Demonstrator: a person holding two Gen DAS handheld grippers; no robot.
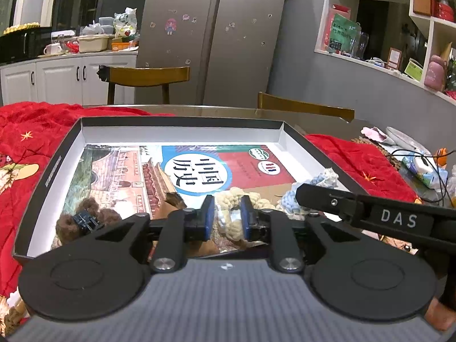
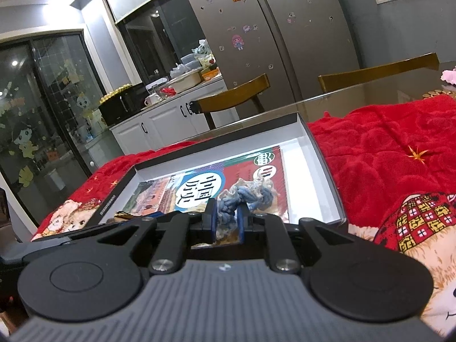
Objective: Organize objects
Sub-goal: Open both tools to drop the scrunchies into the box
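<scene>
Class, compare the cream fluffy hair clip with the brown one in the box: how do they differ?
The cream clip is pale beige; the brown clip is dark brown. The cream clip sits between the left tongs, which are closed on it, while the brown clip lies free by the box's left wall. The brown clip shows a dark plastic clasp; the cream clip's is mostly hidden. Both are fuzzy and rest over the book cover.

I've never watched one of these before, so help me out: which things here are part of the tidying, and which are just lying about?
Part of the job:
- shallow box
- cream yarn hair clip, between the left gripper fingers
- blue yarn hair clip, between the right gripper fingers
- brown fuzzy hair clip
- book lying in the box

Just lying about:
- red blanket
- wooden chairs
- fridge
- shelf clutter
</scene>
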